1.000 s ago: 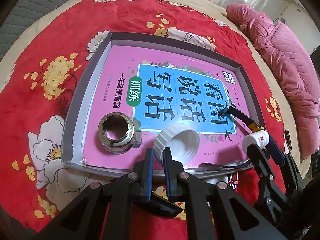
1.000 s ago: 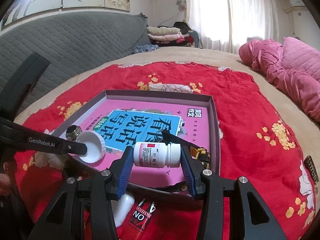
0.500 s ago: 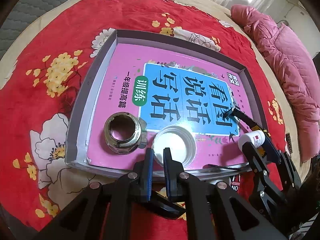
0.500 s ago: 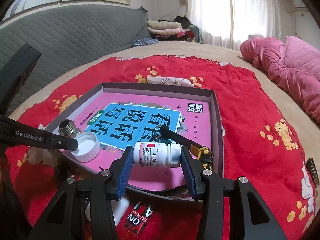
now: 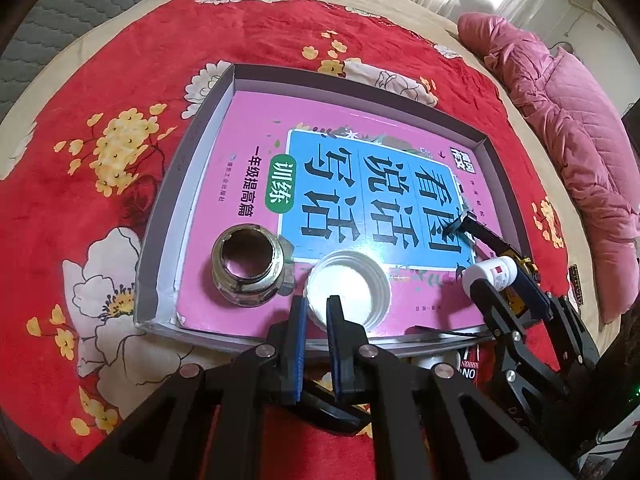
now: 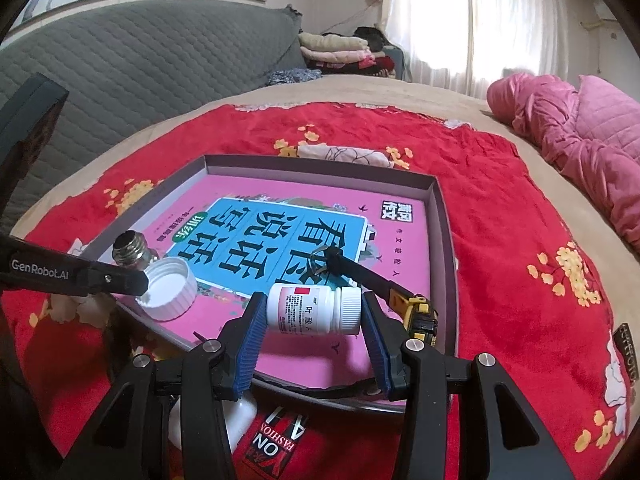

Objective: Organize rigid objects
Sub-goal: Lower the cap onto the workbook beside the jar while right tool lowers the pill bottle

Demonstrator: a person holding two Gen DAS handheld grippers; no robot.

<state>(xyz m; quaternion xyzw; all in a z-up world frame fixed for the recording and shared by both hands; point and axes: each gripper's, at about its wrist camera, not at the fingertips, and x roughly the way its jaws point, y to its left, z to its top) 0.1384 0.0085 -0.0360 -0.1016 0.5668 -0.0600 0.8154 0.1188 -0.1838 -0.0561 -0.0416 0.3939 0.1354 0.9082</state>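
I have the left gripper (image 5: 317, 306) pinched down on the near rim of the white cap (image 5: 347, 293), one blue pad outside the ribbed wall and one inside, the jaws almost fully together. The cap sits mouth up on the pink book (image 5: 256, 184) inside the grey tray (image 5: 168, 208), at the tray's near edge, and I cannot tell whether it rests on the book or is lifted a little off it. Just left of the cap, still in the tray, stands the metal threaded fitting (image 5: 248, 266), close to the cap but apart from it.

My right gripper (image 6: 313, 322) holds the white pill bottle (image 6: 314, 309) crosswise, jaws about half open with the pads pressing on its base and its cap end. The bottle lies on its side between the fingers, above the near right part of the tray, with its cap pointing toward the tray's right wall. Beyond it, in the tray's right half, lies the yellow and black tape measure (image 6: 418, 314), its dark strap reaching out across the book's blue title panel.

Outside the tray, by its near edge and under my right gripper, I see a white object (image 6: 240, 420) lying on a red item printed with "FASHION" (image 6: 276, 436); both rest on the red floral blanket (image 6: 520, 216).
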